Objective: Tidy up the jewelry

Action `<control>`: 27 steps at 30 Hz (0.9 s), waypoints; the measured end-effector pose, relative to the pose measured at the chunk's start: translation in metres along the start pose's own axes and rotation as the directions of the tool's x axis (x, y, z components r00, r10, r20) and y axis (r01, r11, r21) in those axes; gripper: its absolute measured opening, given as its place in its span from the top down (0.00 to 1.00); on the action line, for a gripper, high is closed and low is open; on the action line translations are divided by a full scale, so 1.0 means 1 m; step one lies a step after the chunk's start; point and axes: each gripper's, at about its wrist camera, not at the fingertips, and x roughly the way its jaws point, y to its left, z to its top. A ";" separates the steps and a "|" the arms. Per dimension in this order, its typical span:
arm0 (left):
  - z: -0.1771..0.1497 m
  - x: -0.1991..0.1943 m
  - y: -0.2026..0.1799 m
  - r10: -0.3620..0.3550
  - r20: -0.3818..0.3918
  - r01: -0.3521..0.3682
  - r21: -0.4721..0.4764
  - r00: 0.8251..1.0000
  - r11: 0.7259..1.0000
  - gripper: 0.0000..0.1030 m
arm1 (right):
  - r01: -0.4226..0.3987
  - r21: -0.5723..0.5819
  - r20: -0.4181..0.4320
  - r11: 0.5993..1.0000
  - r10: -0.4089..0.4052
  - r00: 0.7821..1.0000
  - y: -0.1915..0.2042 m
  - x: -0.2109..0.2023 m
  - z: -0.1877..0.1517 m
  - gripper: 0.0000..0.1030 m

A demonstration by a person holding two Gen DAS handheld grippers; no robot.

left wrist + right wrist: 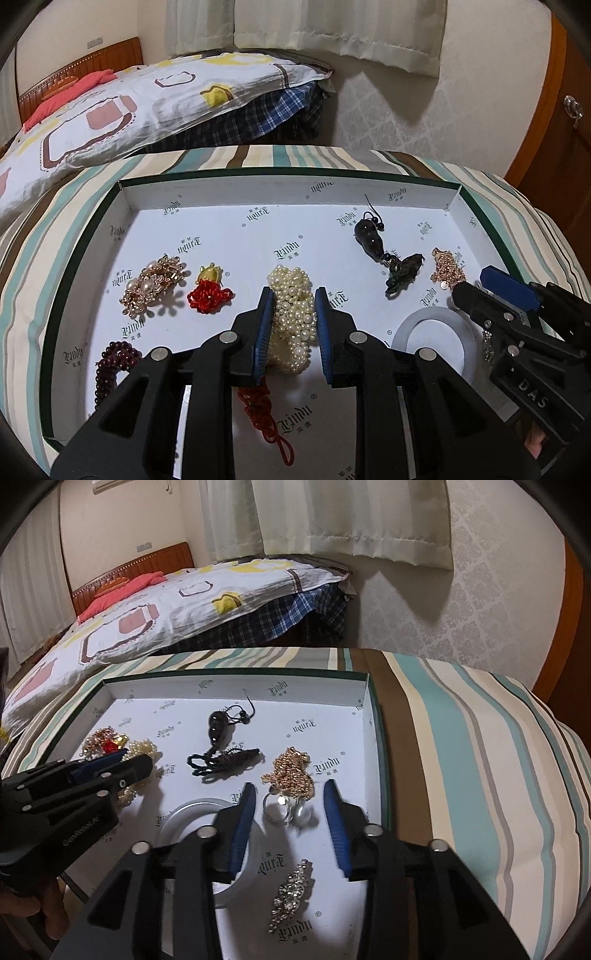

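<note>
A white box lid (236, 206) with a green rim lies on a striped cushion and holds the jewelry. My left gripper (294, 295) is partly closed around a cream pearl bracelet (293, 317); its pads flank the pearls, contact unclear. My right gripper (290, 788) is open, its fingers either side of a clear ring (277, 806) and the near end of a gold chain (291, 771). A silver rhinestone brooch (291, 893) lies below it. In the left wrist view the right gripper (476, 286) shows at the right edge.
Also in the lid: a gold-and-pearl brooch (153, 286), a gold charm with red cord (209, 290), a dark red bead bracelet (110, 365), a red knotted cord (264, 413), a dark gourd pendant (369, 236), a dark knotted tassel (402, 273), a white bangle (432, 332). A bed (129, 107) stands behind.
</note>
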 end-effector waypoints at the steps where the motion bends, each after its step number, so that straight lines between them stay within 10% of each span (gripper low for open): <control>1: 0.000 -0.001 0.000 -0.001 0.003 0.001 -0.003 1.000 1.000 0.70 | 0.000 -0.002 0.000 1.000 0.000 1.000 0.001 0.000 0.000 0.59; 27: -0.013 -0.054 0.015 0.092 0.117 -0.092 -0.010 0.989 0.996 0.16 | 0.033 -0.003 0.062 0.999 -0.032 0.998 0.016 -0.035 -0.005 0.30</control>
